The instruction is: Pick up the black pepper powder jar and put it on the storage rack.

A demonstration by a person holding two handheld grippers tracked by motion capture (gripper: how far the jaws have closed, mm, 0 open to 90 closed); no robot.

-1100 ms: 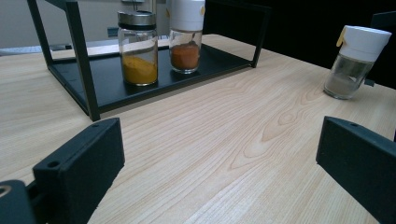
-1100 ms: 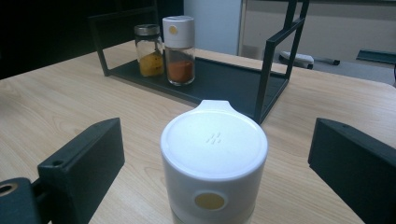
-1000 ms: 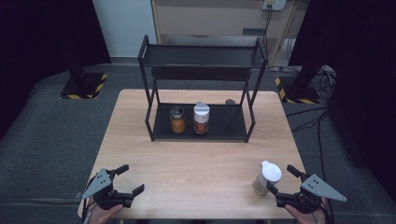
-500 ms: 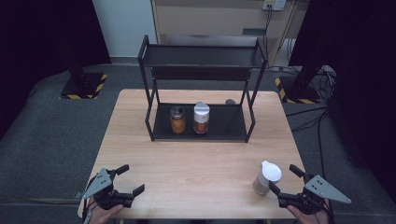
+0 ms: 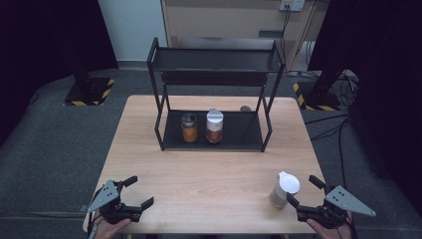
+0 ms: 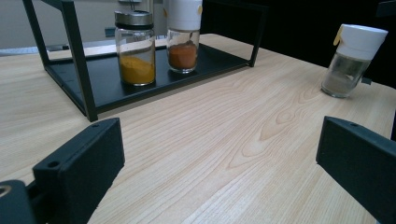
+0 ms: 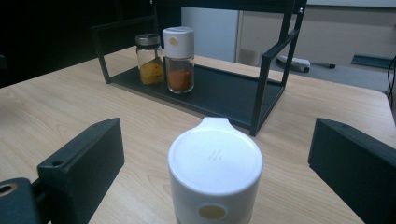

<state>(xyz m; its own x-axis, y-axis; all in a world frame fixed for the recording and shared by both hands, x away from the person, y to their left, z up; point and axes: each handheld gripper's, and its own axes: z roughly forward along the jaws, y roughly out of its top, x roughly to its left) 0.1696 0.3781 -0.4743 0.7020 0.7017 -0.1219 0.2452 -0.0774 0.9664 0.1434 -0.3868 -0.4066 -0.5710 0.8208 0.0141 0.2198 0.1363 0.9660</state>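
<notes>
A white-capped glass shaker (image 5: 284, 190) with grey powder stands near the table's front right corner; it also appears in the left gripper view (image 6: 352, 59) and close up in the right gripper view (image 7: 215, 182). My right gripper (image 5: 304, 190) is open just behind it, its jaws standing either side of the shaker without touching. At the front left my left gripper (image 5: 140, 191) is open with nothing between its jaws. A black two-tier rack (image 5: 215, 142) at the table's back holds a silver-lidded jar of yellow powder (image 5: 188, 128) and a white-capped jar of red powder (image 5: 214, 126).
A small dark round object (image 5: 245, 108) lies on the table behind the rack. The wooden table (image 5: 209, 174) has bare room between the rack and the grippers. Dark stands and cables occupy the floor on both sides.
My right gripper has drawn back a little toward the table's front edge, away from the shaker. The left gripper and the jars have not moved.
</notes>
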